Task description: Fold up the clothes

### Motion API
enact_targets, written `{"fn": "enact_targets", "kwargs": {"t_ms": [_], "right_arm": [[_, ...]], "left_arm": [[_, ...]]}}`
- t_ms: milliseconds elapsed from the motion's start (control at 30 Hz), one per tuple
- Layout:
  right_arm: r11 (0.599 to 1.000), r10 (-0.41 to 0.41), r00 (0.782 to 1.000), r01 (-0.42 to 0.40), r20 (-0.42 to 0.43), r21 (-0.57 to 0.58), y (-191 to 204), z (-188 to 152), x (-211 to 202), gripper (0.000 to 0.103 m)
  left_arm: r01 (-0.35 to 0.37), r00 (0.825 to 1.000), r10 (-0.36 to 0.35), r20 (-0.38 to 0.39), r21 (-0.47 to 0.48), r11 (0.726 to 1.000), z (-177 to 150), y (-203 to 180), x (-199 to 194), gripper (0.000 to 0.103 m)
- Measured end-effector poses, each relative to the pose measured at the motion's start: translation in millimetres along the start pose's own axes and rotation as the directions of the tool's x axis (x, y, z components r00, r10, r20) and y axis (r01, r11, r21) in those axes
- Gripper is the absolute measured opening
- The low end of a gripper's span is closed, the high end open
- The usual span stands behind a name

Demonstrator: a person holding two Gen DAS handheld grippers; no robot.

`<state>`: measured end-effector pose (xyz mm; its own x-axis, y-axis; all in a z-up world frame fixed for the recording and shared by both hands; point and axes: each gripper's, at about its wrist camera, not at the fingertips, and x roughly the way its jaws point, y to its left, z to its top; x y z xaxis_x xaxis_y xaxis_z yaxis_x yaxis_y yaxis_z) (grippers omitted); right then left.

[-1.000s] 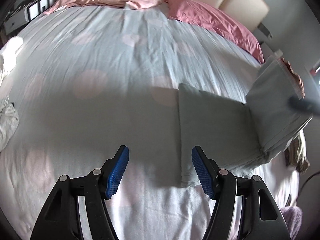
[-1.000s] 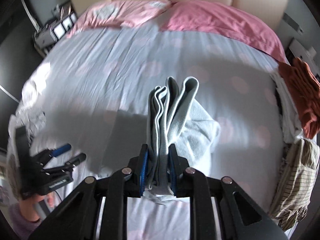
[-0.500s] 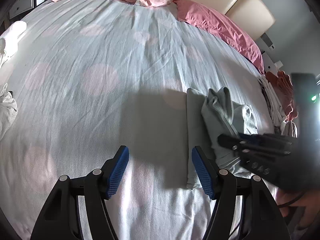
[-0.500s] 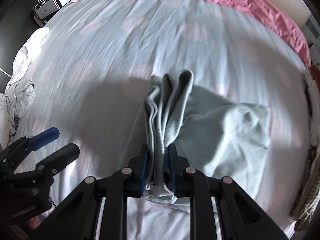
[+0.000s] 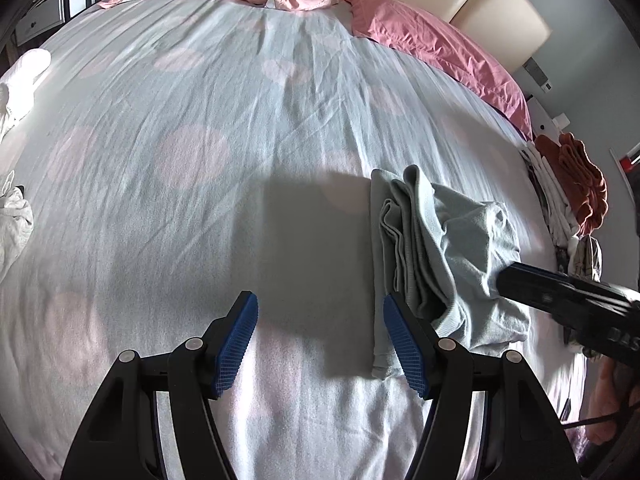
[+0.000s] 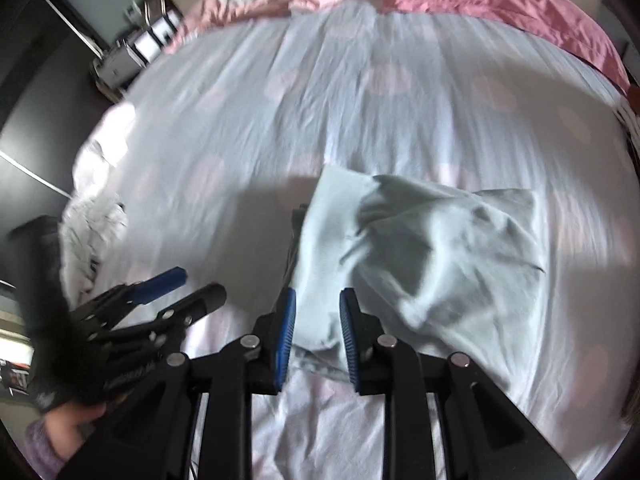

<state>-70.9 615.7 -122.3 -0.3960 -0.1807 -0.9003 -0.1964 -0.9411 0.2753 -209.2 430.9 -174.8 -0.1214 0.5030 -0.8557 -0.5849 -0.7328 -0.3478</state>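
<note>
A pale grey-green folded garment (image 5: 436,256) lies on the bed, right of centre in the left wrist view. In the right wrist view it (image 6: 432,248) lies flat just ahead of the fingers. My right gripper (image 6: 317,332) is open, its blue pads on either side of the garment's near edge, not pinching it. My left gripper (image 5: 320,344) is open and empty above the sheet, just left of the garment. It also shows at the lower left of the right wrist view (image 6: 176,284).
The bed (image 5: 224,128) has a pale sheet with pink dots. Pink pillows (image 5: 432,40) lie at the head. A stack of folded clothes topped by a rust-coloured piece (image 5: 572,176) sits at the right edge. White crumpled clothes (image 6: 92,220) lie at the left edge.
My right gripper lowered the garment onto the bed and opened, letting it go. The garment now lies flat. My left gripper stayed open, shifting slightly.
</note>
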Motion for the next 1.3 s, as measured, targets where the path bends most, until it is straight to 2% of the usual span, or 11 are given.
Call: {"fn": "enact_targets", "kwargs": {"t_ms": [200, 267, 367, 433, 500, 600, 867, 933, 1067, 1167, 1300], "right_arm": [[0.997, -0.081, 0.991, 0.081, 0.103, 0.009, -37.9, -41.0, -10.3, 0.02], [0.991, -0.137, 0.981, 0.135, 0.136, 0.02, -52.3, -53.3, -9.6, 0.02], [0.988, -0.154, 0.976, 0.148, 0.154, 0.054, -75.6, -64.3, -5.1, 0.021], [0.987, -0.148, 0.976, 0.137, 0.161, 0.079, -88.8, -68.1, -4.1, 0.021], [0.989, -0.129, 0.977, 0.115, 0.17, 0.094, -98.9, -69.8, -4.3, 0.021], [0.989, -0.112, 0.982, 0.094, 0.155, 0.116, -112.9, -73.3, 0.4, 0.021], [0.982, -0.034, 0.991, 0.008, 0.132, 0.19, -145.4, -82.0, 10.2, 0.011], [0.977, -0.036, 0.99, 0.005, 0.139, 0.215, -151.9, -84.5, 5.1, 0.011], [0.961, -0.121, 0.982, 0.08, 0.142, 0.264, -163.1, -89.9, -4.9, 0.016], [0.947, -0.119, 0.978, 0.06, 0.173, 0.314, -173.6, -91.1, -14.6, 0.016], [0.958, -0.12, 0.961, 0.046, 0.248, 0.284, -162.4, -79.9, -25.7, 0.016]], "left_arm": [[0.095, 0.995, -0.095, 0.018, -0.004, 0.995, 0.1, -13.6, 3.3, 0.067], [0.102, 0.994, -0.103, 0.025, 0.023, 0.995, 0.1, -25.6, 4.6, 0.067], [0.114, 0.993, -0.116, 0.021, 0.059, 0.992, -0.6, -45.9, 12.7, 0.072], [0.097, 0.995, -0.098, 0.011, 0.087, 0.992, -1.9, -57.9, 21.1, 0.072], [0.047, 0.999, -0.047, -0.002, 0.114, 0.992, -4.8, -64.8, 31.5, 0.072], [-0.002, 1.0, 0.005, -0.025, 0.129, 0.992, -6.9, -66.1, 46.0, 0.067], [0.007, 0.997, -0.002, -0.076, 0.073, 0.997, -10.5, -48.7, 59.3, 0.067], [-0.008, 0.997, 0.014, -0.072, 0.088, 0.996, -10.4, -50.8, 58.7, 0.067], [-0.034, 0.998, 0.038, -0.054, 0.072, 0.997, -14.3, -48.1, 51.0, 0.067], [-0.035, 0.999, 0.038, -0.031, 0.068, 0.997, -17.1, -49.7, 40.2, 0.067], [-0.044, 0.997, 0.036, 0.07, 0.128, 0.991, -13.5, -66.5, 14.7, 0.066]]}}
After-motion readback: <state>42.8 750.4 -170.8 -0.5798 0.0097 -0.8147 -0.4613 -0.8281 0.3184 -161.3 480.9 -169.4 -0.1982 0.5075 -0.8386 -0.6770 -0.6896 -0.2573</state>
